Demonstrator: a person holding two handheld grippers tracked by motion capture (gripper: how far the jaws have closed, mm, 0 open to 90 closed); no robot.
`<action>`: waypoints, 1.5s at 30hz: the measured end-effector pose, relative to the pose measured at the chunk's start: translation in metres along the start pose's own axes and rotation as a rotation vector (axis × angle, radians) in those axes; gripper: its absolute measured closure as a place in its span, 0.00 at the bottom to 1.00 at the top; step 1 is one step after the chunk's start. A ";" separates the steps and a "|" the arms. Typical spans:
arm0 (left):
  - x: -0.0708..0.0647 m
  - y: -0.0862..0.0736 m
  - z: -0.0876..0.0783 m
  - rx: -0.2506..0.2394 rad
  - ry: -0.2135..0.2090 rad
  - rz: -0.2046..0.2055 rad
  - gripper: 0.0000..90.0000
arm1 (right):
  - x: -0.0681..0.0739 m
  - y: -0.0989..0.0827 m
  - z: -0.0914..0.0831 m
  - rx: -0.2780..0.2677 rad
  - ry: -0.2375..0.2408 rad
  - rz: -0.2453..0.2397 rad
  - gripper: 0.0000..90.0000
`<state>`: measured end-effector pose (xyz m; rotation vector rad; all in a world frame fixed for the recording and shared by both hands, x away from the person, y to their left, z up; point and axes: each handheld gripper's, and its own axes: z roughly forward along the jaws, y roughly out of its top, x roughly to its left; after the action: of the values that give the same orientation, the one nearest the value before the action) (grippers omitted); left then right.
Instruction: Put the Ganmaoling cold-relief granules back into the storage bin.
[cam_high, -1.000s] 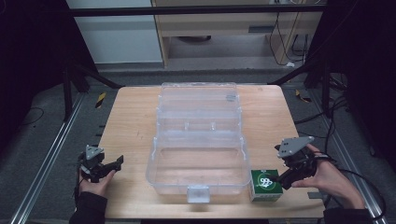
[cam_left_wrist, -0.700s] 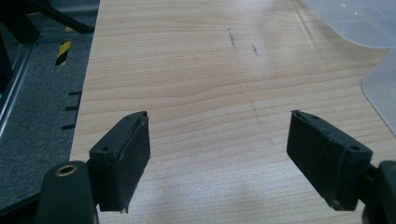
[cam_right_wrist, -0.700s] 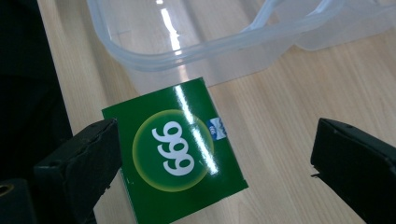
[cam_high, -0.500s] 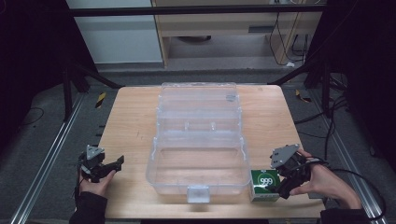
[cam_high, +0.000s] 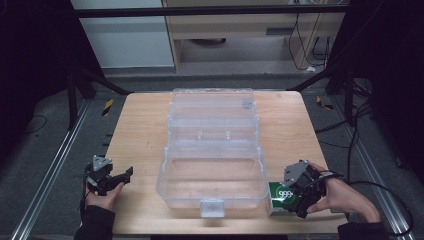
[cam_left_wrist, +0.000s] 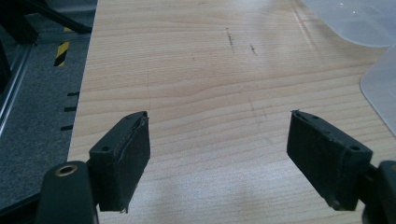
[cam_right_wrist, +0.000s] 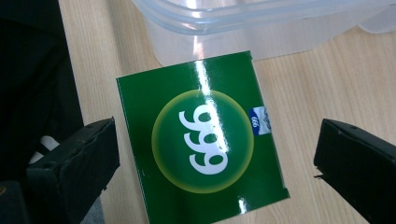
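A green box (cam_high: 281, 198) printed with "999" (cam_right_wrist: 205, 140) lies flat on the table by the front right corner of a clear plastic storage box (cam_high: 212, 165), whose lid lies open behind it. My right gripper (cam_high: 299, 197) hangs just above the green box, pointing down. Its jaws have just been opening; they stand wide on either side of the box without touching it (cam_right_wrist: 215, 163). My left gripper (cam_high: 120, 178) rests at the table's front left, open, with bare wood between its pads (cam_left_wrist: 219, 154).
The wooden table (cam_high: 140, 130) has free room left of the clear box, whose corner (cam_left_wrist: 380, 88) shows in the left gripper view. A dark floor with metal rails (cam_high: 45, 170) runs along both table sides. A latch tab (cam_high: 212, 206) juts from the clear box's front.
My right gripper came down and left over the green box, and its jaws spread wider. My left gripper kept still.
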<state>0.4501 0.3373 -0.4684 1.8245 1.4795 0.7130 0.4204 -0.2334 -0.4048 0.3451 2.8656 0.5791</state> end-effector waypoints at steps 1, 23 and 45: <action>0.000 0.000 0.000 0.000 0.000 0.001 0.23 | 0.000 0.000 0.001 0.006 0.004 -0.003 0.01; 0.000 0.000 0.001 0.002 0.000 0.002 0.23 | 0.001 0.001 0.032 0.097 0.059 -0.047 0.01; 0.001 0.000 0.001 0.001 0.002 0.000 0.23 | -0.001 -0.002 0.044 0.139 0.086 -0.060 0.12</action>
<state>0.4508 0.3379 -0.4692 1.8252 1.4810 0.7153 0.4316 -0.2201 -0.4457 0.2602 2.9959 0.3948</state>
